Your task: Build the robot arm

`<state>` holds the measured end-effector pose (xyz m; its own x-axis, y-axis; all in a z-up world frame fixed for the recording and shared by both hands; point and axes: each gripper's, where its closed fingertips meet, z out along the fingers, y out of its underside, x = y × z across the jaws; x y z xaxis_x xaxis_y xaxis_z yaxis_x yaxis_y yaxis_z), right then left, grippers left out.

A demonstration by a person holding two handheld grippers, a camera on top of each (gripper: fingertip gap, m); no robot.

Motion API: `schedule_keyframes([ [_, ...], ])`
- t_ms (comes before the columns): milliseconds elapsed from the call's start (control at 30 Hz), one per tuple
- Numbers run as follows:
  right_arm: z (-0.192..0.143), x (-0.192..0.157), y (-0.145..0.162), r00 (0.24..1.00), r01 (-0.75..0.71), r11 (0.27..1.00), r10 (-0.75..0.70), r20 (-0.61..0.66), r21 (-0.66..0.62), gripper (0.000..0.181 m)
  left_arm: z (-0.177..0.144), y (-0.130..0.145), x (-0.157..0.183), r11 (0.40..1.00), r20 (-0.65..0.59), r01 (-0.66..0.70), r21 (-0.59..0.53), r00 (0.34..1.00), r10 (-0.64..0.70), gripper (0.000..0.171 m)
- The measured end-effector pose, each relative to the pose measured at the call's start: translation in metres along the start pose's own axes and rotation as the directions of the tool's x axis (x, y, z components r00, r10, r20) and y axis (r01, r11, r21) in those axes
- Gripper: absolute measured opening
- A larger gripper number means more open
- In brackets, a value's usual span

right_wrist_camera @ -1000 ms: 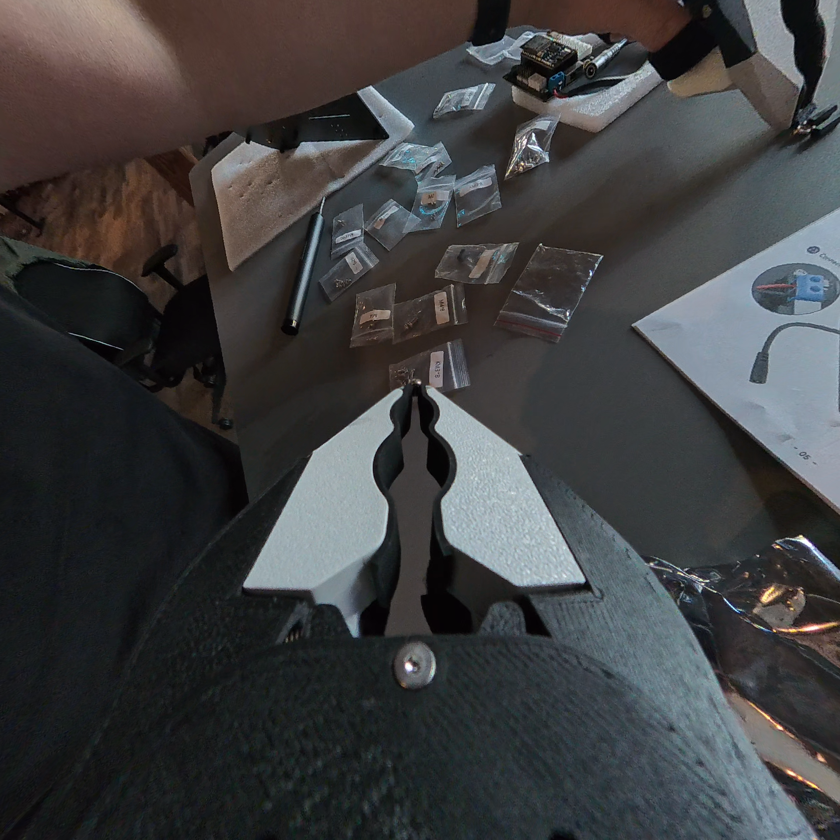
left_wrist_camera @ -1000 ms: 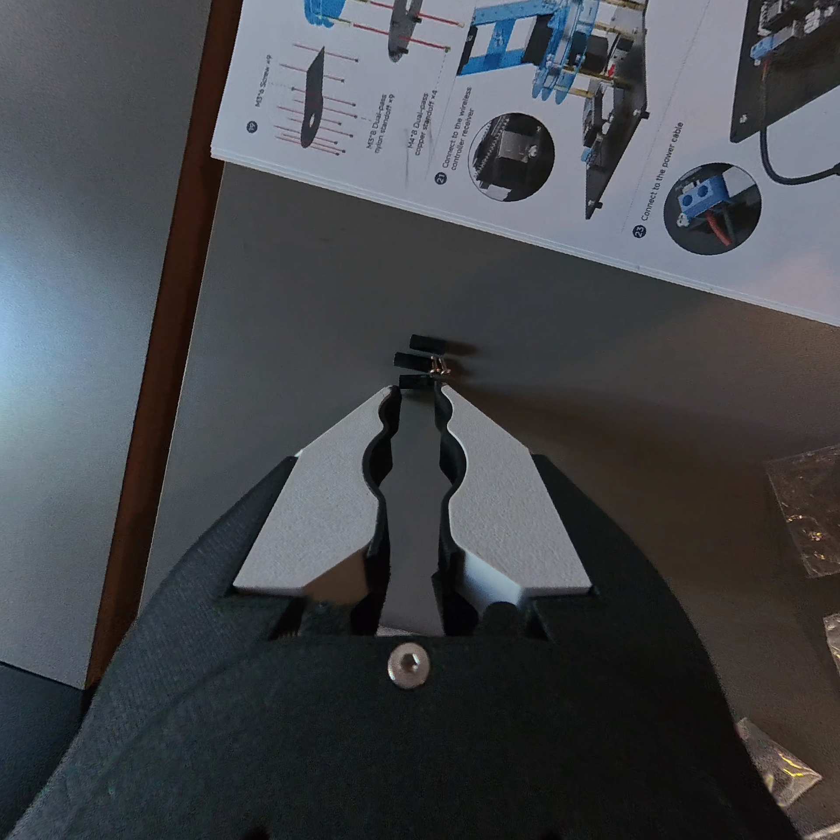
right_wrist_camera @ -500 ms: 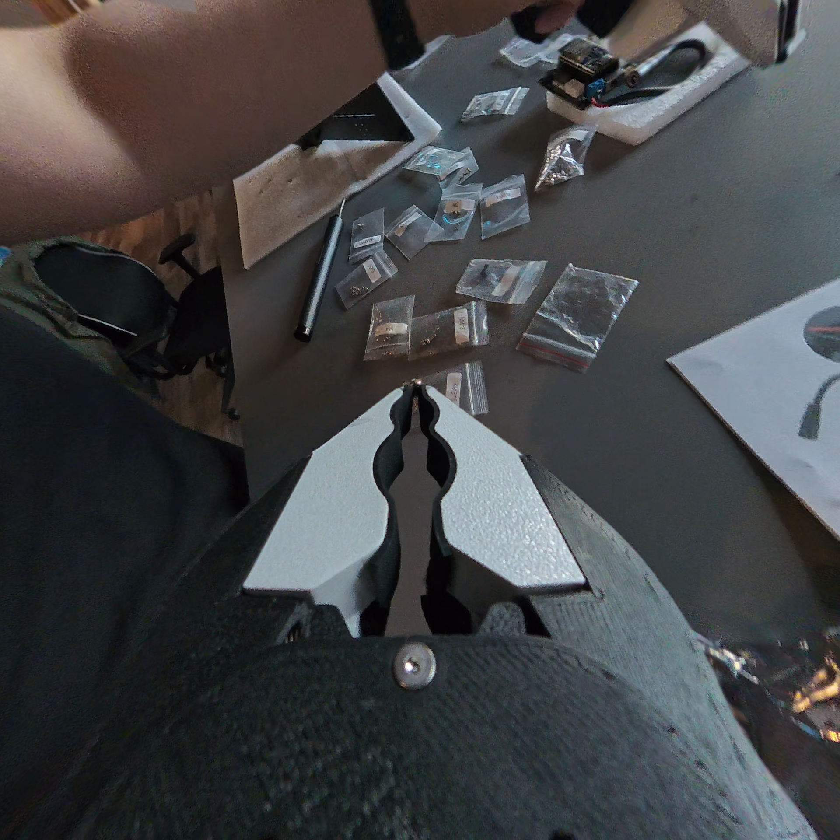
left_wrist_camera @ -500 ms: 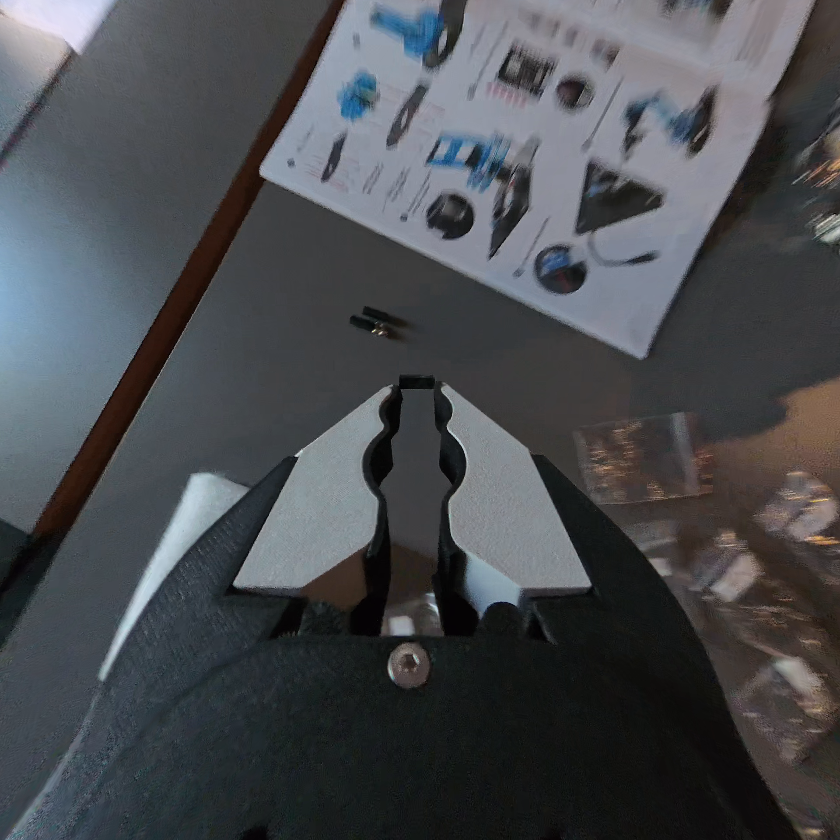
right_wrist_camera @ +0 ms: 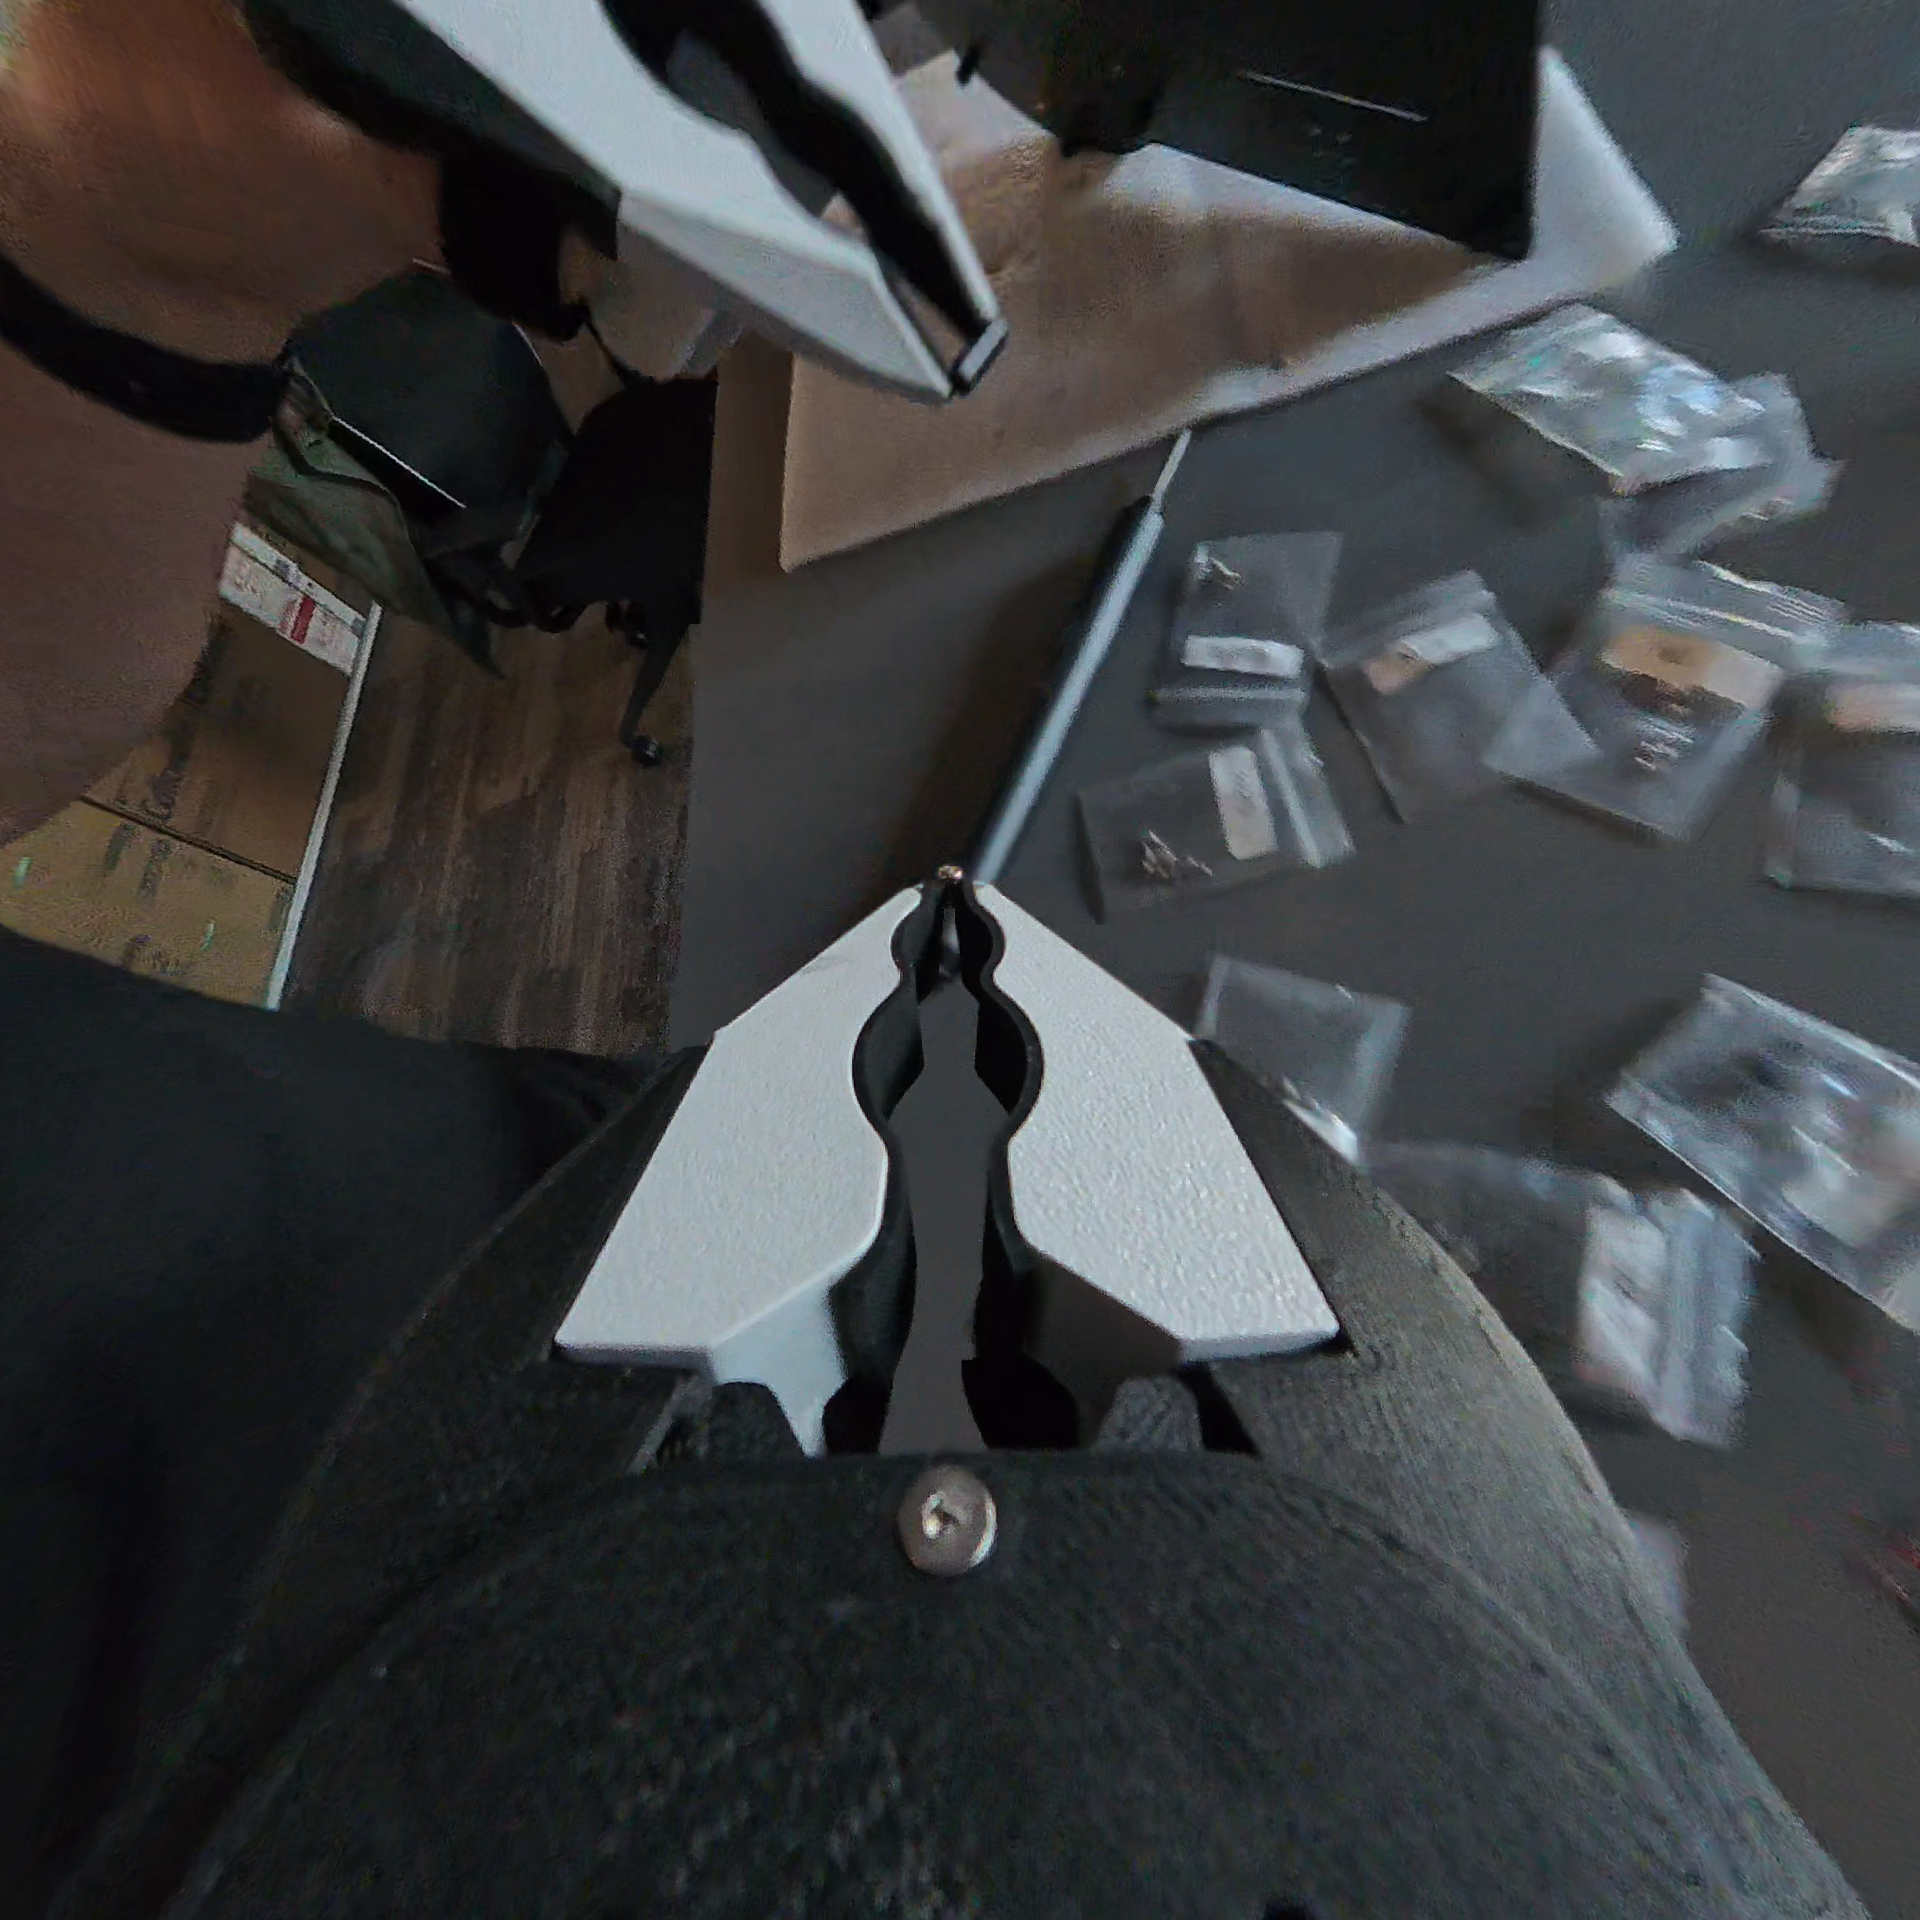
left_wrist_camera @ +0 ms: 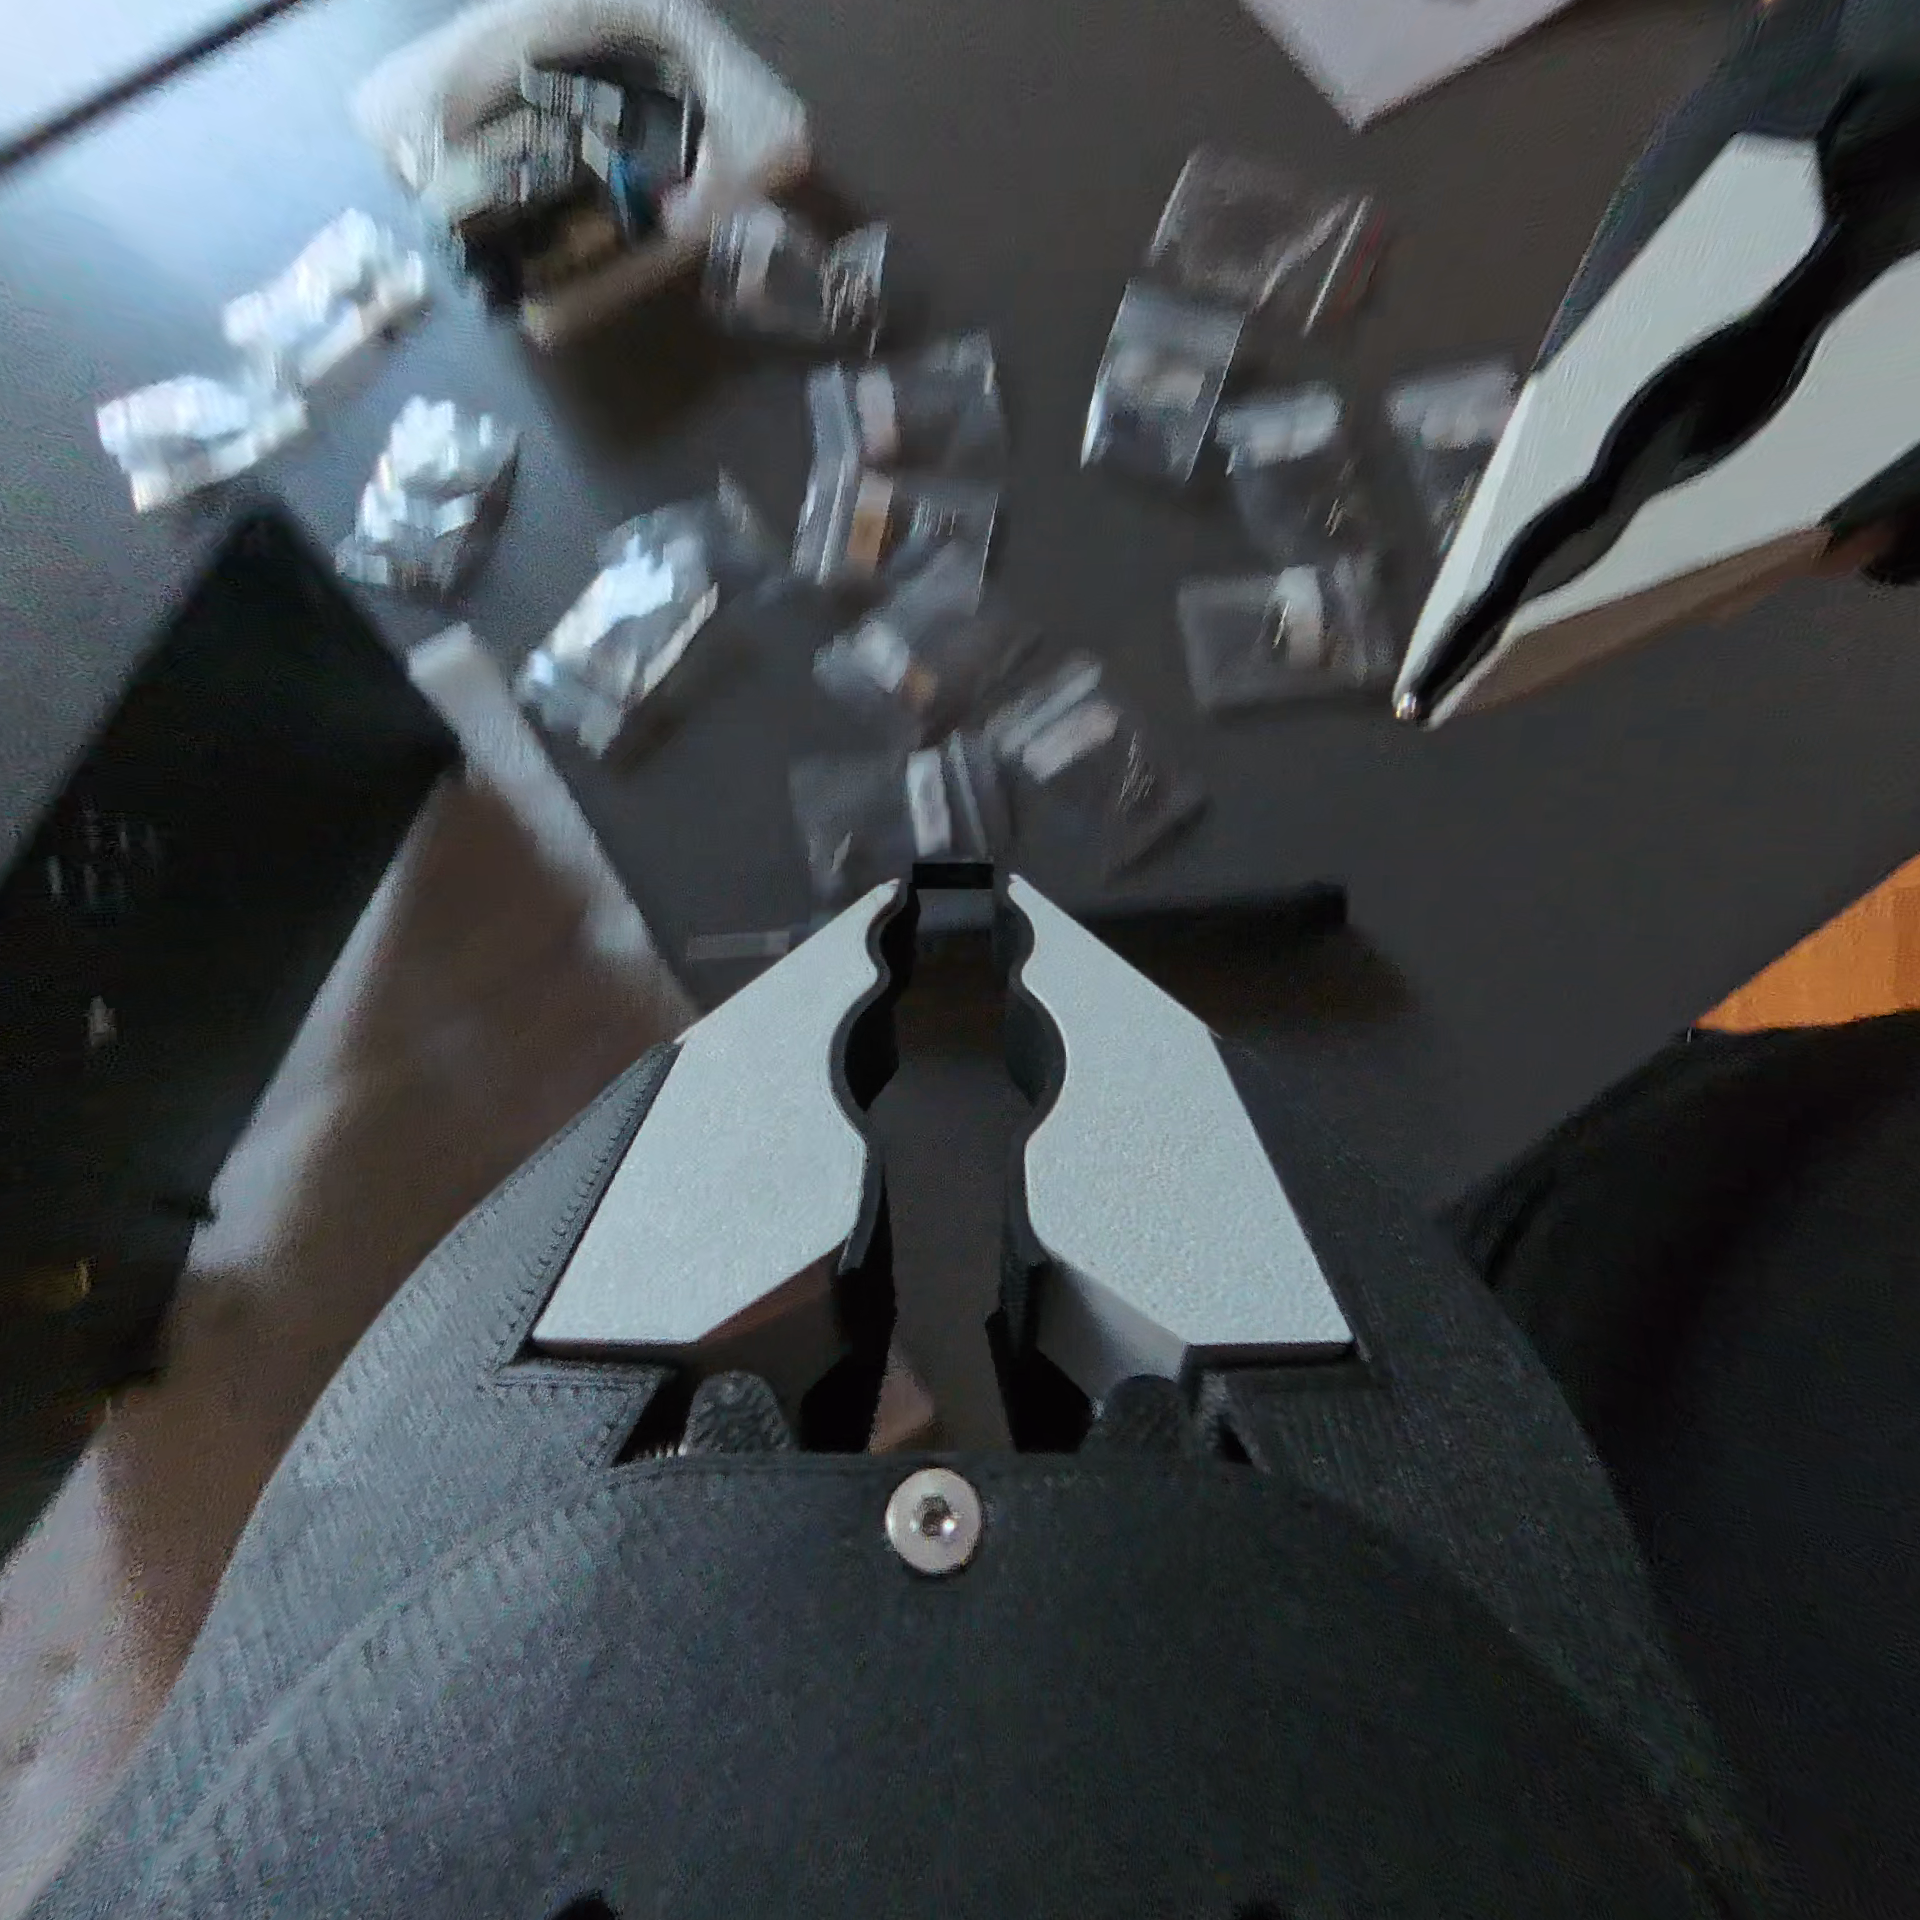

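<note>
My left gripper (left_wrist_camera: 948, 891) is shut on a small black standoff (left_wrist_camera: 948, 875), which spans its tips, held above the dark grey table (left_wrist_camera: 1507, 852). My right gripper (right_wrist_camera: 948, 889) is shut on a tiny silver screw (right_wrist_camera: 948, 873) that pokes out of its tips. The two grippers are close together in the air. The right gripper shows at the upper right of the left wrist view (left_wrist_camera: 1411, 707), with the screw at its tip. The left gripper shows at the top of the right wrist view (right_wrist_camera: 961, 364), with the standoff (right_wrist_camera: 982, 353) in its tips.
Several small clear bags of parts (right_wrist_camera: 1444, 696) lie scattered on the table. A slim grey screwdriver (right_wrist_camera: 1081, 665) lies beside them. A foam sheet (right_wrist_camera: 1143, 343) carries a black plate (right_wrist_camera: 1299, 94). A circuit board on foam (left_wrist_camera: 582, 156) and a white manual's corner (left_wrist_camera: 1382, 52) lie farther off. A person's arm (right_wrist_camera: 125, 312) is at left. Tip to tip, the grippers are about 11 cm apart. Between my left fingertips and the slim grey screwdriver (right_wrist_camera: 1081, 665) there is roughly 8 cm.
My left gripper closed on one black standoff beside the manual, lifted it and swung it over the parts bags, near the right gripper. The right gripper kept its screw and turned left.
</note>
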<state>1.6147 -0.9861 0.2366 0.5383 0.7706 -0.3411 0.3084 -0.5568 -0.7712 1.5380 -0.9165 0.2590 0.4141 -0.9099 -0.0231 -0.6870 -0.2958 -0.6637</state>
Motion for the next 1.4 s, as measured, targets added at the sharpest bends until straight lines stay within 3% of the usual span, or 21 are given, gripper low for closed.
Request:
schedule_keyframes([
  [133, 0.052, -0.02, -0.01, 0.999, 0.015, 0.998, -0.018, -0.043, -0.065, 0.002, -0.008, 0.05, -0.008, 0.999, -0.045, 0.031, -0.032, 0.998, -0.033, 0.013],
  [233, 0.086, -0.026, -0.013, 0.993, 0.037, 0.992, -0.051, -0.108, -0.122, 0.002, 0.0, 0.07, -0.011, 0.998, -0.086, -0.043, -0.053, 0.996, 0.039, 0.013],
  [400, 0.12, -0.021, -0.006, 0.972, -0.011, 0.979, -0.037, -0.234, -0.202, 0.002, 0.014, 0.093, -0.001, 0.986, -0.287, -0.156, -0.059, 0.949, 0.133, 0.013],
  [567, 0.131, -0.02, 0.002, 0.951, -0.061, 0.973, -0.011, -0.31, -0.221, 0.002, 0.021, 0.108, 0.001, 0.946, -0.361, -0.322, -0.049, 0.888, 0.284, 0.012],
  [767, 0.126, -0.015, 0.005, 0.924, -0.044, 0.964, -0.06, -0.378, -0.261, 0.002, 0.021, 0.107, 0.001, 0.939, -0.402, -0.344, -0.024, 0.863, 0.306, 0.018],
  [900, 0.12, -0.013, 0.001, 0.899, 0.088, 0.961, -0.19, -0.394, -0.263, 0.002, 0.007, 0.101, 0.001, 0.963, -0.406, -0.268, 0.025, 0.877, 0.255, 0.026],
  [1000, 0.111, -0.017, -0.019, 0.835, 0.29, 0.937, -0.347, -0.427, -0.194, 0.001, -0.009, 0.092, 0.011, 0.985, -0.49, -0.157, 0.067, 0.855, 0.17, 0.016],
  [1100, 0.107, -0.025, -0.029, 0.782, 0.446, 0.879, -0.475, -0.404, -0.171, 0.001, -0.011, 0.085, 0.017, 0.999, -0.578, -0.045, 0.028, 0.814, 0.053, 0.015],
  [1200, 0.117, -0.03, -0.016, 0.76, 0.539, 0.806, -0.591, -0.271, -0.246, 0.001, -0.012, 0.083, 0.014, 1.0, -0.584, -0.003, -0.007, 0.812, -0.001, 0.013],
  [1300, 0.123, -0.031, -0.009, 0.617, 0.708, 0.615, -0.778, -0.121, -0.345, 0.002, -0.02, 0.082, 0.011, 0.999, -0.564, 0.009, 0.038, 0.826, 0.014, 0.009],
  [1400, 0.128, -0.035, -0.005, 0.499, 0.818, 0.432, -0.862, 0.092, -0.38, 0.002, -0.026, 0.092, 0.004, 0.999, -0.54, 0.02, 0.034, 0.842, 0.001, 0.009],
])
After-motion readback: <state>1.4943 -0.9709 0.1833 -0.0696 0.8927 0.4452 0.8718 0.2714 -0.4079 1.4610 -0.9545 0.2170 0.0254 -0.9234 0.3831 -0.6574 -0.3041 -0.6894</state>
